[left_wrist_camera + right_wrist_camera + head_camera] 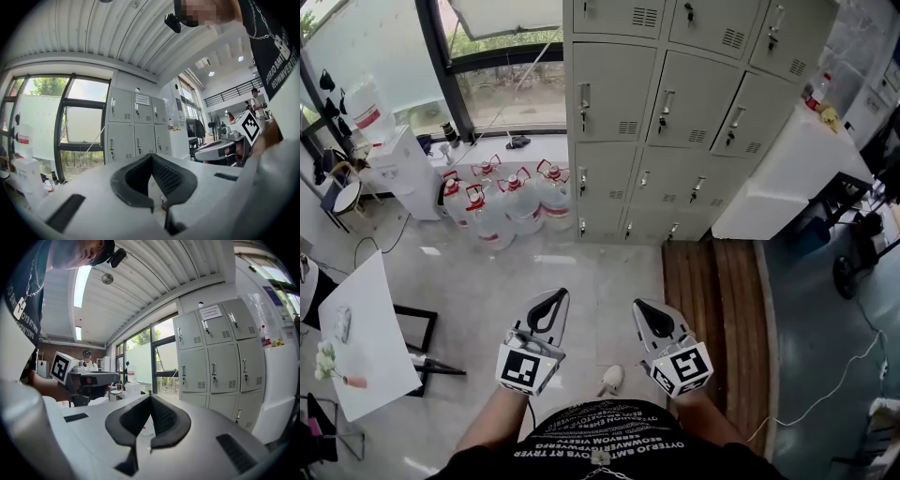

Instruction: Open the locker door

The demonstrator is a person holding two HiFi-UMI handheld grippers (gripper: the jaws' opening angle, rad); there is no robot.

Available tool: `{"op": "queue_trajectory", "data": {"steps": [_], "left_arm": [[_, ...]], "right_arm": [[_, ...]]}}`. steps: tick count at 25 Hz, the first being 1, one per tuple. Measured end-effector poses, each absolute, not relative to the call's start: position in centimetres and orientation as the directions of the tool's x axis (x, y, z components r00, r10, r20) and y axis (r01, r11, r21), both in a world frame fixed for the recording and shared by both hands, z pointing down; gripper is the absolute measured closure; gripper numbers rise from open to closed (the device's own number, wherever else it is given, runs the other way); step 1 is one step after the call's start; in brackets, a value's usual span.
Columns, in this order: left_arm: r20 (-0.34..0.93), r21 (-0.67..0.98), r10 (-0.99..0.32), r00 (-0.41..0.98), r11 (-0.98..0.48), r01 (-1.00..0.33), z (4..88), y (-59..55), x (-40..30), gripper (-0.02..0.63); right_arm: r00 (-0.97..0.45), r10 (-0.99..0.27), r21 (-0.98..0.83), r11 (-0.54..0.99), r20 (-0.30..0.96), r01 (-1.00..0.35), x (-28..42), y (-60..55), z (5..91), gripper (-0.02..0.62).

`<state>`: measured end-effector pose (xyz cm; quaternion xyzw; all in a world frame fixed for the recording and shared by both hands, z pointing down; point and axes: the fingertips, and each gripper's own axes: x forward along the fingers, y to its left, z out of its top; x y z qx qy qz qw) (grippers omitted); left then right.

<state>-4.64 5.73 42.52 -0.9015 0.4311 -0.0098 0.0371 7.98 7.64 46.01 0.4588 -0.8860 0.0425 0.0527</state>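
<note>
A bank of beige lockers (675, 112) stands against the far wall, every door shut, each with a small vertical handle. It also shows in the left gripper view as lockers (136, 126) and in the right gripper view as lockers (215, 357). My left gripper (553, 298) and right gripper (640, 306) are held side by side low in front of the person, well short of the lockers. Both point toward them. The left gripper (151, 155) has its jaws together with nothing between them. So does the right gripper (150, 397).
Several large water bottles (511, 202) stand on the floor left of the lockers, beside a white dispenser (394, 159). A white cabinet (787, 173) juts out at the right. A wooden floor strip (717, 309) runs toward the lockers. A white table (366, 347) stands at the left.
</note>
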Motion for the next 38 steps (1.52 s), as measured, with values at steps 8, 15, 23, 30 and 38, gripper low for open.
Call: {"op": "queue_trajectory", "data": {"steps": [8, 15, 23, 30, 38], "left_arm": [[0.012, -0.084, -0.797, 0.604, -0.603, -0.794, 42.4, 0.8, -0.7, 0.614], [0.025, -0.077, -0.815, 0.579, -0.579, -0.812, 42.6, -0.9, 1.3, 0.614], [0.033, -0.103, -0.84, 0.542, -0.542, -0.834, 42.2, -1.5, 0.9, 0.614], [0.028, -0.102, -0.848, 0.529, -0.529, -0.842, 42.9, -3.3, -0.5, 0.614], [0.076, -0.058, -0.82, 0.567, -0.571, -0.819, 45.6, -9.3, -1.1, 0.614]], "right_arm": [[-0.62, -0.772, -0.043, 0.621, 0.136, -0.783, 11.0, 2.6, 46.4, 0.6], [-0.627, -0.766, -0.081, 0.622, 0.146, -0.779, 14.0, -0.4, 47.7, 0.6], [-0.605, -0.785, -0.101, 0.597, 0.131, -0.796, 15.6, -1.6, 47.1, 0.6], [-0.599, -0.789, -0.11, 0.589, 0.138, -0.801, 15.3, -3.7, 47.5, 0.598], [-0.577, -0.801, -0.084, 0.571, 0.161, -0.816, 14.1, -8.6, 47.9, 0.599]]}}
